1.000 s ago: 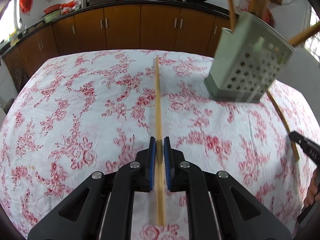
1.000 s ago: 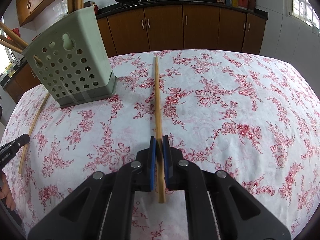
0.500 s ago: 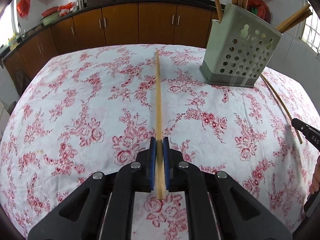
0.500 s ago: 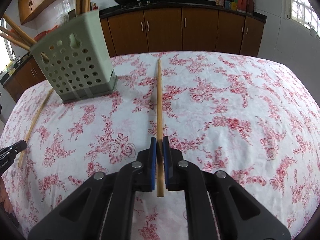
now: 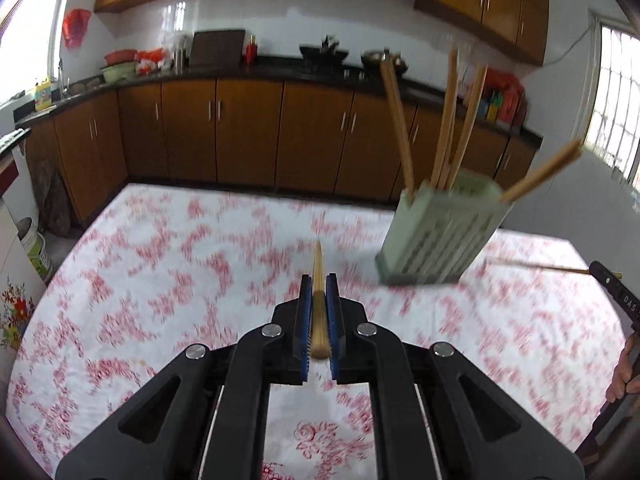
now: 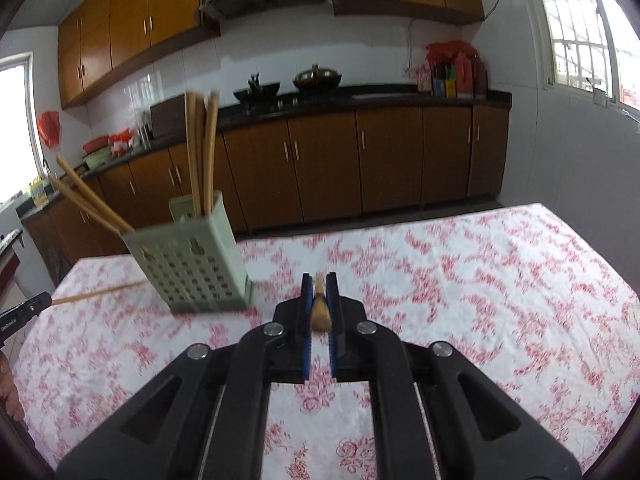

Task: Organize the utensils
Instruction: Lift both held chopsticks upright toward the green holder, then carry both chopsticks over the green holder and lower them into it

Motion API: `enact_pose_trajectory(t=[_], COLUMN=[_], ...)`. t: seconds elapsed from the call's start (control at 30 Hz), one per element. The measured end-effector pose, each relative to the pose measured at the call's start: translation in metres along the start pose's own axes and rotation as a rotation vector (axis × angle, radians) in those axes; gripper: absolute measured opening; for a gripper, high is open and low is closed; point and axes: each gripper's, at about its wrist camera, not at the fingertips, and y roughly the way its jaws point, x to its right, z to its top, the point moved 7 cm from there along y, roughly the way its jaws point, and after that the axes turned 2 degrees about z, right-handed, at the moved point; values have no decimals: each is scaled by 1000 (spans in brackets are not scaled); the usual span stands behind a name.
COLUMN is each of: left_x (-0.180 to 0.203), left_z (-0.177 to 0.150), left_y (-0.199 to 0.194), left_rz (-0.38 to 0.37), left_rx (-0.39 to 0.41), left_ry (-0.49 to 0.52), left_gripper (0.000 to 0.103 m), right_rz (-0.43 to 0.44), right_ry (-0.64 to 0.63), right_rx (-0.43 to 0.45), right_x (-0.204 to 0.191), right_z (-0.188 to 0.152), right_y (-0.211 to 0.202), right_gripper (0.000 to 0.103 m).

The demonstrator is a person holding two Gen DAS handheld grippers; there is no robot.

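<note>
Left gripper [image 5: 319,294] is pinching a chopstick [image 5: 319,304] pointing forward (right likewise); the holder [image 5: 440,232] is standing forward-right, nearer.

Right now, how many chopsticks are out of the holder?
2. One chopstick is clamped in the left gripper, a second chopstick in the right gripper. None shows lying on the cloth, though the holder could hide one.

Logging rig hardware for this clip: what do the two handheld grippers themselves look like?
Both match: the left gripper and right gripper have matte black angular linkage arms with triangular cutouts, silver round pivot bolts, and blue ribbed pads inside black fingers. White lettering marks their outer sides. No cables or sleeves show.
</note>
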Motion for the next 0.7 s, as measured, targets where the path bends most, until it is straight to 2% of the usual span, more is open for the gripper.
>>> enact_pose_trajectory(t=[0.2,0.43,0.7], left_x=[2,4,28], left_z=[27,39,69], left_y=[-19,-28,-65], left_rz=[-20,-20,-77], left_rx=[66,93,169], left_ry=[-20,-15,35], left_gripper=[7,7,7], right_rz=[11,14,117], right_ry=[16,20,42], right_rx=[85,99,131], right_x=[3,1,-19], right_z=[28,39,79], right_y=[-24,-31,-58], right_gripper=[8,8,7])
